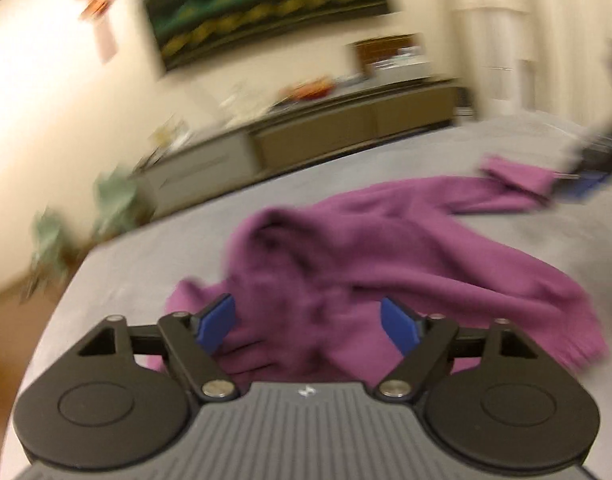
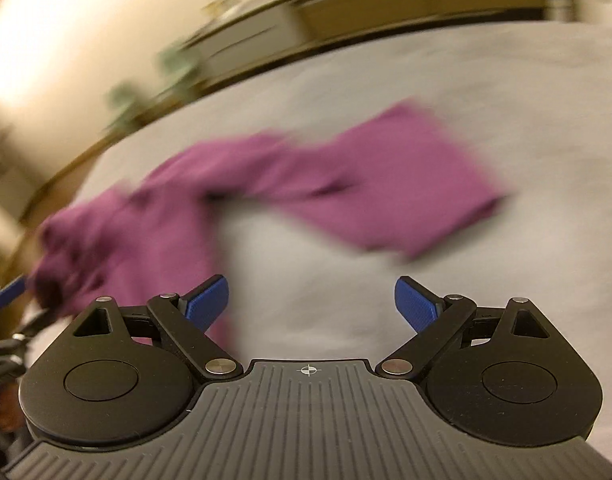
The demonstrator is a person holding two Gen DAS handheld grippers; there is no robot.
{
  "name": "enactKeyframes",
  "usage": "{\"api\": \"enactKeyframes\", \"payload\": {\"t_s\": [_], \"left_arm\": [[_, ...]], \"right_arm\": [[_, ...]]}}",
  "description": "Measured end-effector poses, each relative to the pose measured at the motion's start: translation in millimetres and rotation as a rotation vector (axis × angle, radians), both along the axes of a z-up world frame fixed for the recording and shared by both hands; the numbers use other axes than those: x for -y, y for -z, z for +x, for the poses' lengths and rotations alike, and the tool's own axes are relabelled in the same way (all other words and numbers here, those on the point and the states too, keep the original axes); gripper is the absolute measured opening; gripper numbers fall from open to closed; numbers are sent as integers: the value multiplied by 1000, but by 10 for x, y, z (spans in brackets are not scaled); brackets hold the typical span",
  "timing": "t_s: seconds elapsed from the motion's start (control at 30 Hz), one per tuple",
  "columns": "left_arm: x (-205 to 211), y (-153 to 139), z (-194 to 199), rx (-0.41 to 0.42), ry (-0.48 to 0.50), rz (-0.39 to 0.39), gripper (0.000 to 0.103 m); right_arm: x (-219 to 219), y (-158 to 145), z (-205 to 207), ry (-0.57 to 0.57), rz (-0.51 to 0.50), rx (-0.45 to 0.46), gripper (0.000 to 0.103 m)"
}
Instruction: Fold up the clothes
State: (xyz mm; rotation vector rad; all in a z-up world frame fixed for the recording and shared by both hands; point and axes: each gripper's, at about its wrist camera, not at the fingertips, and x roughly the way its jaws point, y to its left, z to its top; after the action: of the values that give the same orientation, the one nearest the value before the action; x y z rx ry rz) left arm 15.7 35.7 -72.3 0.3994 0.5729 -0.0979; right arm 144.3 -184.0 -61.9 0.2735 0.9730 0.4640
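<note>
Left wrist view: the left gripper is wide open, holding nothing, above the crumpled purple sweater lying on the grey bed. Right wrist view, blurred: the right gripper is also wide open and empty, over bare bed beside the sweater.
</note>
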Motion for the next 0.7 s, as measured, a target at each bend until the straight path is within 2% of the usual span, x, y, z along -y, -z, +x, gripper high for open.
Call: {"api": "enactKeyframes", "payload": {"t_s": [0.03, 0.1, 0.13, 0.17, 0.2, 0.27, 0.3, 0.4, 0.5, 0.53, 0.57, 0.6, 0.63, 0.7], "left_arm": [[151, 52, -52, 0, 74, 36, 94], [423, 169, -144, -2, 207, 106, 95], [501, 255, -170, -9, 245, 136, 95], [579, 341, -197, -17, 282, 166, 95], [656, 426, -207, -23, 316, 188, 95], [800, 577, -182, -33, 368, 211, 95], [858, 622, -172, -30, 393, 223, 95], [1025, 737, -109, 3, 459, 274, 95], [1192, 860, 32, 77, 432, 355, 95], [1237, 889, 86, 94, 418, 376, 82], [1259, 896, 147, 93, 406, 383, 55], [1267, 891, 223, 76, 392, 376, 37], [1256, 876, 299, 55, 375, 358, 6], [1185, 764, 357, 71, 341, 315, 6]], "right_arm": [[-124, 46, -16, -47, 6, -8, 93], [-415, 129, -95, -144, -15, -20, 93], [-435, 125, -101, -149, 17, -25, 89], [-455, 121, -107, -153, 49, -30, 78], [-476, 116, -112, -158, 81, -35, 72], [-517, 108, -124, -167, 145, -46, 11], [-537, 103, -130, -171, 177, -51, 5], [-598, 90, -147, -185, 273, -66, 4], [-599, 71, -143, -179, 384, -90, 3], [-559, 61, -127, -166, 431, -103, 3], [-520, 50, -110, -152, 478, -115, 3], [-482, 41, -94, -138, 524, -128, 3], [-483, 51, -71, -126, 553, -146, 3], [-462, 63, -36, -102, 582, -166, 3]]}}
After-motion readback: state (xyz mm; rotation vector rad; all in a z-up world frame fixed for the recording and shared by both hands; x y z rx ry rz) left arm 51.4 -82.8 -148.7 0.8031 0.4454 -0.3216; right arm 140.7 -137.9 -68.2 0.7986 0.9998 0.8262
